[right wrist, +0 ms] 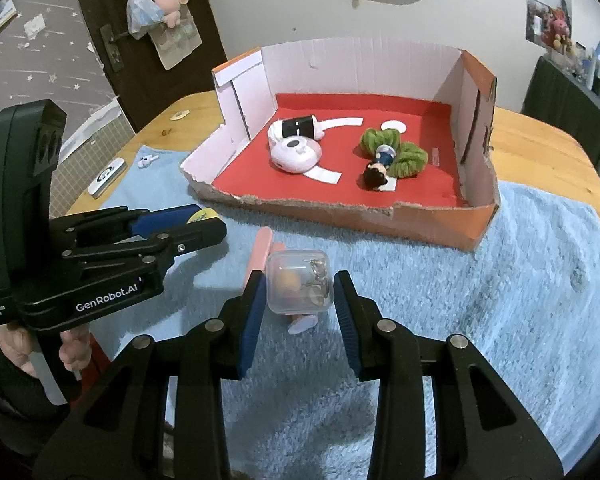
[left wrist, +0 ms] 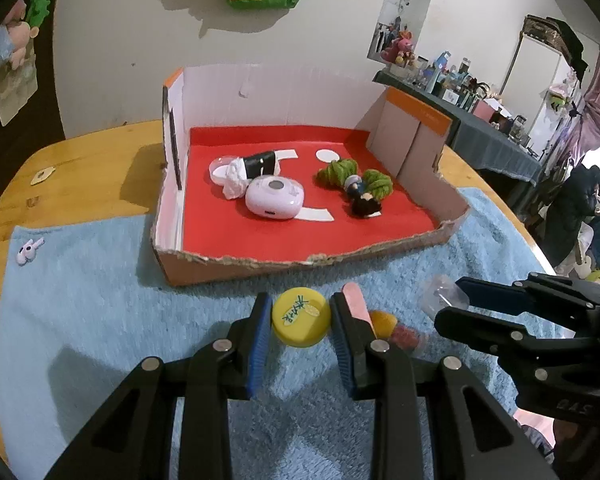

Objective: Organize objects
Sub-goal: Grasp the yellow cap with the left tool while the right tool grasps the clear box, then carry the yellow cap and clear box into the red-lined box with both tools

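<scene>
My left gripper is shut on a yellow bottle cap, held just above the blue towel; it also shows in the right wrist view. My right gripper has its blue pads on either side of a small clear plastic box with metal bits inside, and holds it over the towel; it also shows in the left wrist view. A pink stick and a small red and yellow toy lie on the towel between the grippers.
An open cardboard box with a red floor stands behind, holding a pink case, a black-and-white bundle and a doll with green yarn. A small pink earbud lies at the towel's left. A wooden table is beneath.
</scene>
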The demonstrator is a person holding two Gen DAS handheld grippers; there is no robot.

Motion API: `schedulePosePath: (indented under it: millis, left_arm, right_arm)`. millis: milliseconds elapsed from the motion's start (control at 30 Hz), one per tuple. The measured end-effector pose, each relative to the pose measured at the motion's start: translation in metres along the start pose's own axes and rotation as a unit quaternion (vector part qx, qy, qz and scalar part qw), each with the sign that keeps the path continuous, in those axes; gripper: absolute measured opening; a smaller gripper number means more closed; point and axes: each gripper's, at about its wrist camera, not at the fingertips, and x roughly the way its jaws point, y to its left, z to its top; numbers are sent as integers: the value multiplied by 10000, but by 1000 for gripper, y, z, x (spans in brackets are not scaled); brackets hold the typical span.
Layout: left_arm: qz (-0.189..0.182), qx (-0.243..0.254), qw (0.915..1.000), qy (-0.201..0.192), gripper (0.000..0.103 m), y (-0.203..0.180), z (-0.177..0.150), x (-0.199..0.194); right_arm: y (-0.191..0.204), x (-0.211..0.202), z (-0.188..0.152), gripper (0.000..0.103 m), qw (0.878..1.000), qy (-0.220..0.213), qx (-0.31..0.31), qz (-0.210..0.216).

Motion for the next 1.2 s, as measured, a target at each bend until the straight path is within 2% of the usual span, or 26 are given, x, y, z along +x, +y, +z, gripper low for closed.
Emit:
schedulePosePath:
  millis: [467, 900, 1200]
  left_arm:
    - [-20, 37, 9999, -114, 31, -1, 23, -2]
    - [-21, 37, 9999, -109, 31, -1, 29, 0]
    - [-9, 35, 10000, -45, 31, 5, 50, 14]
  right_arm:
    - [-6, -4, 20, 33, 9999, -123, 3, 46]
    - [-12, -2, 38, 33, 9999, -161, 5, 48]
    - [-23, 9, 59, 33, 9999, -118, 27, 37]
